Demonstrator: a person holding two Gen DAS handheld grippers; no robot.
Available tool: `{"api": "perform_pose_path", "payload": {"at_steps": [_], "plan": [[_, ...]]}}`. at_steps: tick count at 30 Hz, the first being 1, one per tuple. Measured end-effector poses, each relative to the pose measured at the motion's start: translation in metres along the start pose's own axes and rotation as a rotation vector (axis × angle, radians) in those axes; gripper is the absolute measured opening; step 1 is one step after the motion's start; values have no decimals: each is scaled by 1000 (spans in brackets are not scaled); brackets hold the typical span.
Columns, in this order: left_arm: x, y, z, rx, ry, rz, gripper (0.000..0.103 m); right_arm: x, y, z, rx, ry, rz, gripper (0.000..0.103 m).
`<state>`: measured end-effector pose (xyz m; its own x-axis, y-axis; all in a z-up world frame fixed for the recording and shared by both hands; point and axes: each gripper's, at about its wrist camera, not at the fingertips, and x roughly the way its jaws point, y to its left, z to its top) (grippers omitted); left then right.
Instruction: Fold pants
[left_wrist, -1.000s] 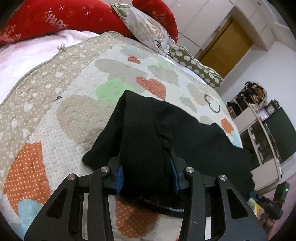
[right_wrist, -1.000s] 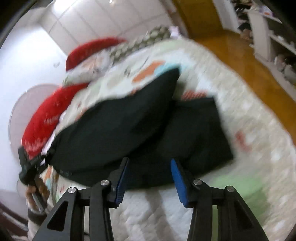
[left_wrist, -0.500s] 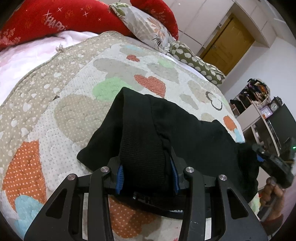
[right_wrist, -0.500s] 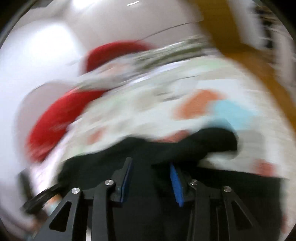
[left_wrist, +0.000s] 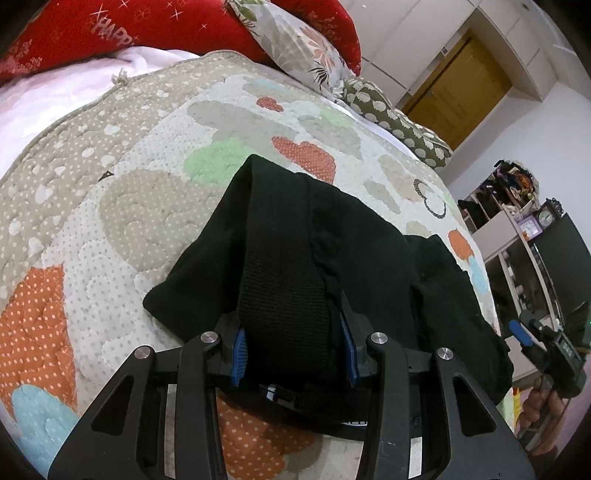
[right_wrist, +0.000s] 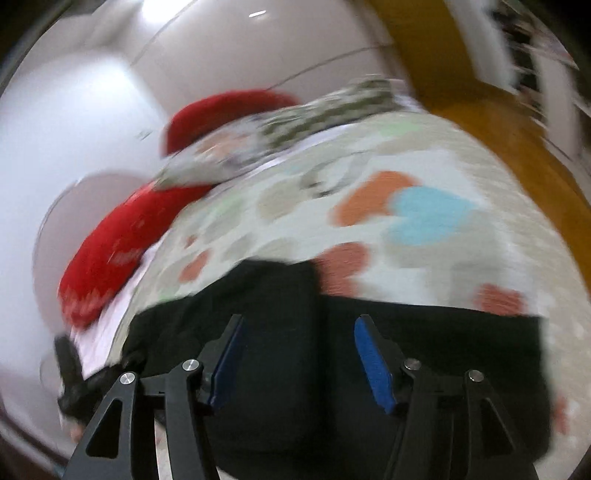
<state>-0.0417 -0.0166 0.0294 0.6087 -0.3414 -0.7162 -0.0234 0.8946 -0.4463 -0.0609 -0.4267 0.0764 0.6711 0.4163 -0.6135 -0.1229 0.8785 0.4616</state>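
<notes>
pants (left_wrist: 369, 258) | black knit (ribbed band) | folded, on bed

Right-wrist view motion-blurred throughout

We saw a quilt (left_wrist: 155, 206) patterned with dotted hearts covering the bed. Along its far edge lay red pillows (left_wrist: 155, 29), a floral cushion (left_wrist: 295, 40) and an olive spotted cushion (left_wrist: 399, 125). Past the far right corner stood a wooden door (left_wrist: 458, 96), and off the right edge a shelf (left_wrist: 513, 229) held a small clock (left_wrist: 548, 218).
</notes>
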Motion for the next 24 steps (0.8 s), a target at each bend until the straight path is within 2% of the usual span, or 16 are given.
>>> {"api": "perform_pose_path", "payload": {"at_steps": [4, 5, 8, 10, 12, 13, 14, 16, 17, 19, 20, 21, 22, 23, 24], "plan": [[0, -1, 1, 5, 3, 1, 39, 23, 65, -17, -228, 70, 134, 63], [0, -1, 1, 4, 4, -2, 39, 26, 79, -27, -292, 90, 141, 65], [-1, -1, 0, 7, 1, -9, 39, 42, 111, -54, -453, 148, 110, 67], [-1, -1, 0, 8, 0, -12, 39, 57, 123, -68, -509, 184, 91, 67], [-1, 0, 0, -4, -2, -20, 41, 76, 130, -78, -570, 209, 29, 66], [-1, 0, 0, -13, -2, -32, 47, 88, 129, -83, -599, 222, -40, 59], [-1, 0, -1, -18, -1, -43, 57, 93, 124, -83, -582, 236, -59, 48], [-2, -4, -5, -19, -1, -83, 70, 85, 109, -70, -458, 208, -1, 23], [-2, -6, -5, -9, -4, -86, 73, 81, 102, -61, -401, 191, 19, 15], [0, -14, -7, 42, -9, -51, 73, 66, 82, -44, -278, 135, 63, 13], [2, -17, -7, 60, -5, -38, 71, 53, 68, -34, -205, 100, 86, 12], [5, -19, -7, 74, -2, -24, 66, 41, 58, -28, -153, 72, 101, 12], [7, -20, -6, 81, 4, 8, 47, 24, 43, -20, -89, 30, 117, 12], [9, -19, -5, 84, 9, 25, 34, 9, 34, -16, -54, -1, 122, 12], [7, -16, -1, 78, 19, 10, 34, -5, 24, -12, -23, -31, 121, 11]]}}
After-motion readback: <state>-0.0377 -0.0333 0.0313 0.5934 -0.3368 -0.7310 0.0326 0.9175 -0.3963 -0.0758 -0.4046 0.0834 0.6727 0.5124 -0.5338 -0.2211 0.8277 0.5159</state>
